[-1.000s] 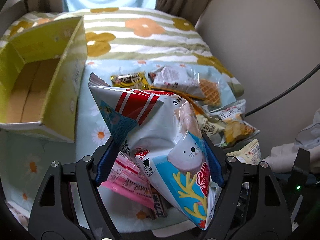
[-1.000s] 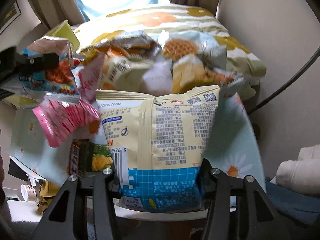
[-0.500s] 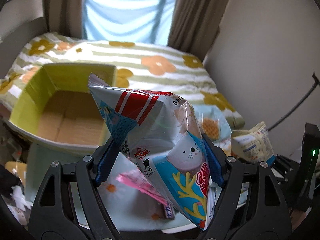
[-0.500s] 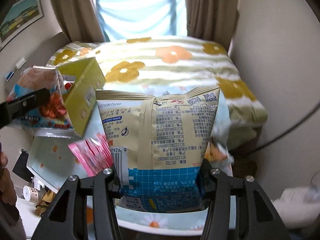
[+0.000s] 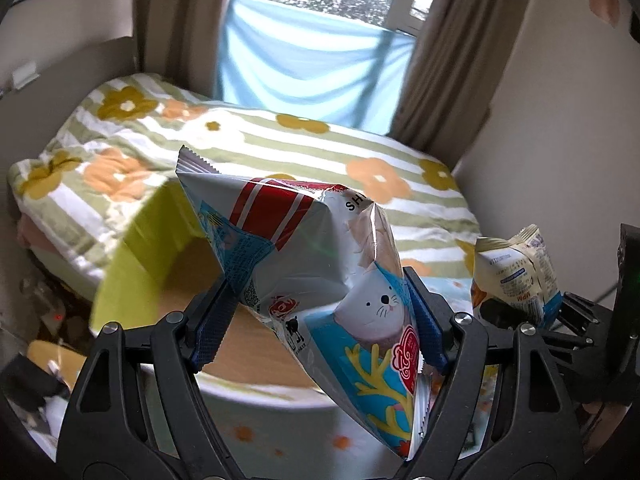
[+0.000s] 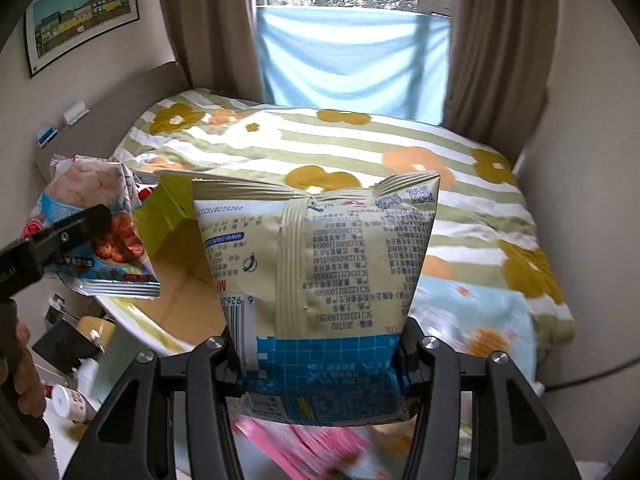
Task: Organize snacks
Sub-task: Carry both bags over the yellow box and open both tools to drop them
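Snacks aloft for boxing: left gripper (image 5: 320,320) clamped on cat-print bag (image 5: 320,264), right gripper (image 6: 320,354) clamped on beige bag (image 6: 320,264), yellow-green box (image 5: 160,236) at ten o'clock (probable drop-off).

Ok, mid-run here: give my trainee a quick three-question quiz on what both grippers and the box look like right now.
1. True or false: the left gripper is empty.
2. Which snack does the right gripper hold? A) a pink wafer pack B) the beige bag with a blue base C) a waffle
3. Fill in: the open green cardboard box lies ____ the cat-print bag in the left wrist view.

Key
1. False: it is shut on the cat-print bag.
2. B
3. behind, with its opening showing a bare brown floor.
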